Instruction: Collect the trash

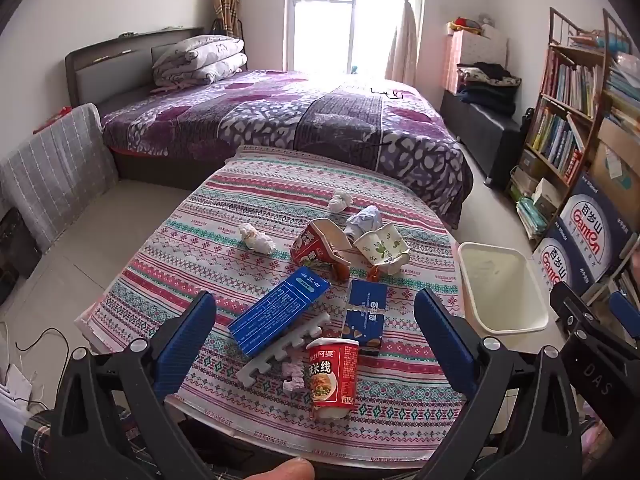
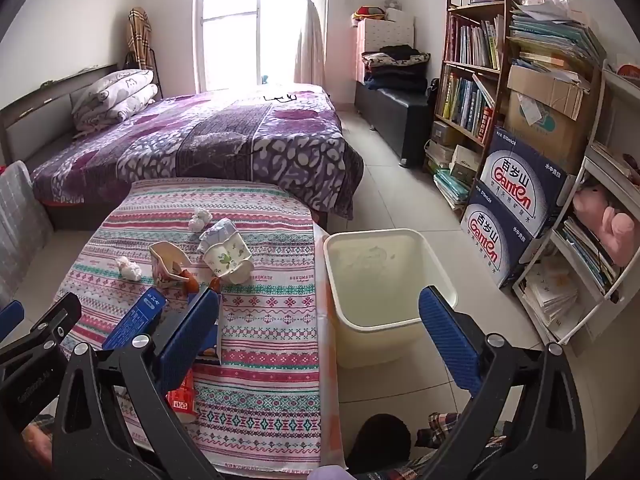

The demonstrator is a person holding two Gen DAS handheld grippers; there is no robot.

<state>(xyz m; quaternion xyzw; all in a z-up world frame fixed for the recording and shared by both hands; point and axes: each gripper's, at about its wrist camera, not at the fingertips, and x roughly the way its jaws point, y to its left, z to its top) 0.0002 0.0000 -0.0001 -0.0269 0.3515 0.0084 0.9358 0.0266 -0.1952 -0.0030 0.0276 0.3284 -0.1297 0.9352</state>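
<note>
On the tabletop [image 1: 280, 200] a cluster of trash is spread. Nearest the front edge an instant-noodle cup [image 1: 332, 376] is lying, with a foam strip [image 1: 284, 344] touching it at 10 o'clock. A long box [image 1: 276, 316] is resting across that strip, and a small box [image 1: 366, 316] is set just at its 3 o'clock. Behind these, at 12 o'clock, a crushed carton [image 1: 320, 244] and a paper cup [image 1: 380, 248] are placed side by side. Tissue wads [image 1: 256, 238] are scattered at 10 o'clock. A bin [image 2: 384, 280] is standing on the floor at 3 o'clock of the tabletop. A bed [image 1: 280, 120] is located behind the tabletop.
</note>
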